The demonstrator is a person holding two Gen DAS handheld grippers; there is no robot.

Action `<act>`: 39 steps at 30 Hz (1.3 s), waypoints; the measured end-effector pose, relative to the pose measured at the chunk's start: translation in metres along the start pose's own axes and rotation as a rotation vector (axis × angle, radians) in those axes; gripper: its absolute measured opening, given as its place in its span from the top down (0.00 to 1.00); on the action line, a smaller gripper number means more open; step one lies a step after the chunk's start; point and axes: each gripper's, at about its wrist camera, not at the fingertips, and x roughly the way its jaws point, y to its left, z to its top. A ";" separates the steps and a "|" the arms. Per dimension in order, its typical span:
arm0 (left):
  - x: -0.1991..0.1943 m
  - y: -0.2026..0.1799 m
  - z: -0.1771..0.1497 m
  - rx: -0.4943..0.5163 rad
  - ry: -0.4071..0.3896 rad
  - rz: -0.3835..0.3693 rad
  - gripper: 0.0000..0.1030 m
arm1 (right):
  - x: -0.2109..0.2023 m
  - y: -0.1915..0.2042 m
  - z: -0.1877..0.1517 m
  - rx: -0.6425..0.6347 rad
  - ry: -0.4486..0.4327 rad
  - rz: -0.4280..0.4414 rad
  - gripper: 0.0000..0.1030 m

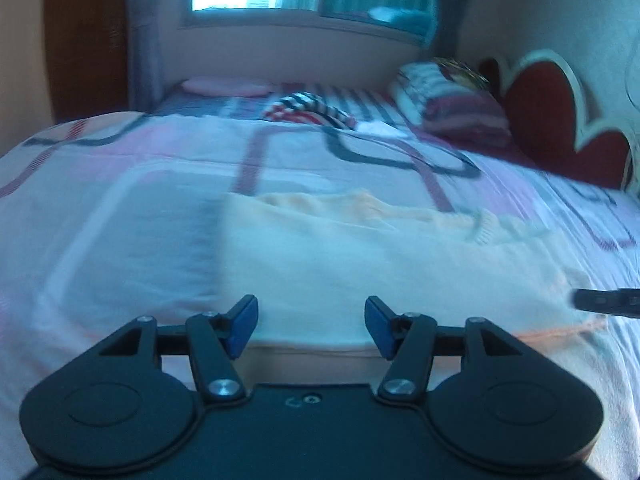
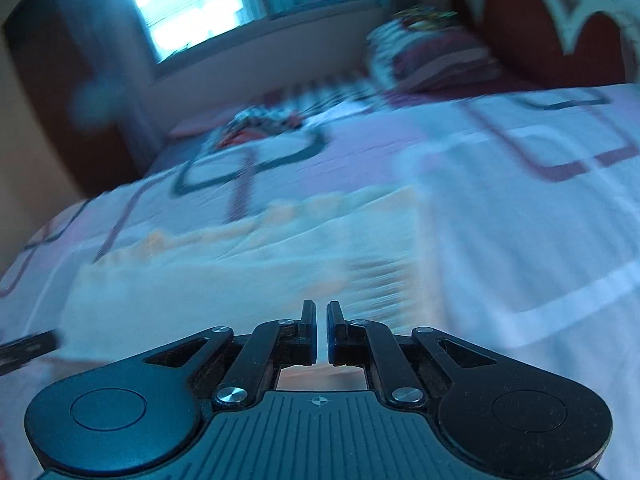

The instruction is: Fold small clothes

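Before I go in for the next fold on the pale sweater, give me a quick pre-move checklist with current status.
1. Sweater lying flat on the bedspread: ok, though blurred.
2. Left claw open and empty: ok, nothing between the fingers.
3. Right claw ready to grab: not ok, jaws nearly shut with nothing seen between them; it needs opening first.
4. Claws clear of each other: ok, each shows only at the edge of the other's view.
5. Striped clothes farther up the bed, apart from the sweater: ok.
6. Sweater's near edge and corners located: cannot tell, motion blur hides them.
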 end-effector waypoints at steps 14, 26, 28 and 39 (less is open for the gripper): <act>0.016 0.008 -0.018 0.030 0.036 0.019 0.41 | 0.010 -0.002 -0.027 -0.033 0.005 -0.108 0.95; 0.054 0.006 0.036 0.011 0.011 -0.020 0.42 | 0.029 -0.010 0.017 -0.003 -0.064 -0.065 0.95; 0.065 -0.006 0.040 0.013 0.021 -0.054 0.42 | 0.042 -0.003 0.024 -0.013 -0.054 -0.037 0.95; 0.087 -0.028 0.035 0.100 0.002 -0.031 0.38 | 0.070 0.014 0.013 -0.078 -0.048 -0.081 0.95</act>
